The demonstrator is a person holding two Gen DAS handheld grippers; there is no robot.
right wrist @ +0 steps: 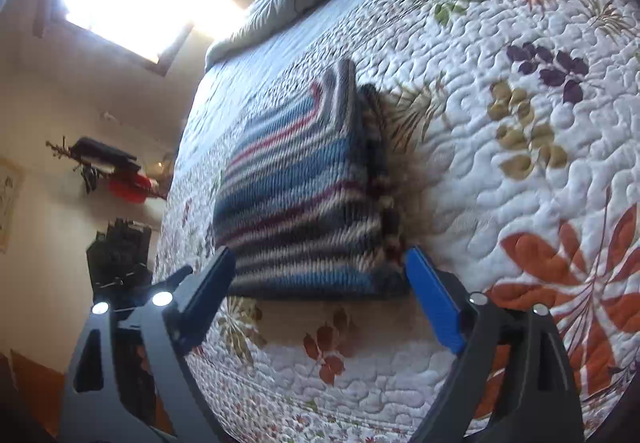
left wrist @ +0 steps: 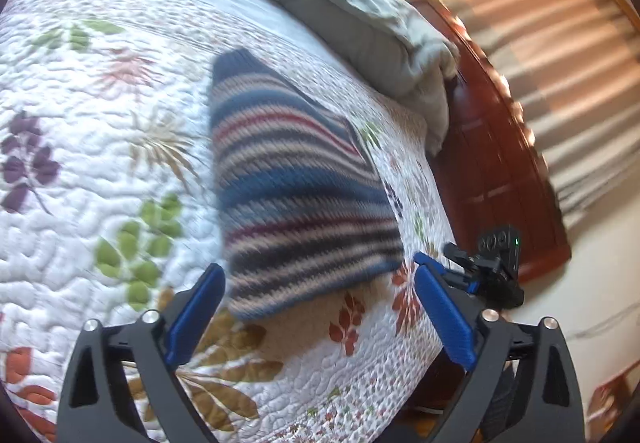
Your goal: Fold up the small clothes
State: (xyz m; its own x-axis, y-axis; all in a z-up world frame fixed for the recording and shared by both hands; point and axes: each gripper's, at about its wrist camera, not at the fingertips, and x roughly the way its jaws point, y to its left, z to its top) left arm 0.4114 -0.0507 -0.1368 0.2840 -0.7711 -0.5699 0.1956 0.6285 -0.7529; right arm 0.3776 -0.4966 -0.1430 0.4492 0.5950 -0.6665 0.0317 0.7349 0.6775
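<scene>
Striped blue, white and maroon knitted garment [right wrist: 304, 199] sits folded on the floral quilted bed [right wrist: 520, 147]; my left gripper [left wrist: 316, 283] and right gripper [right wrist: 320, 267] both gape wide, empty. Looks about done.

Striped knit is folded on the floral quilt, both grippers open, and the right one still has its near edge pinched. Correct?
Not quite. The striped knit does lie folded on the floral quilt, and both grippers are open, but the right gripper pinches nothing: the right wrist view shows its jaws spread wide, clear of the near edge. The left gripper is also empty.

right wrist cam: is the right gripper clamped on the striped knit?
No, the right gripper is open, and the striped knit lies free on the quilt.
</scene>
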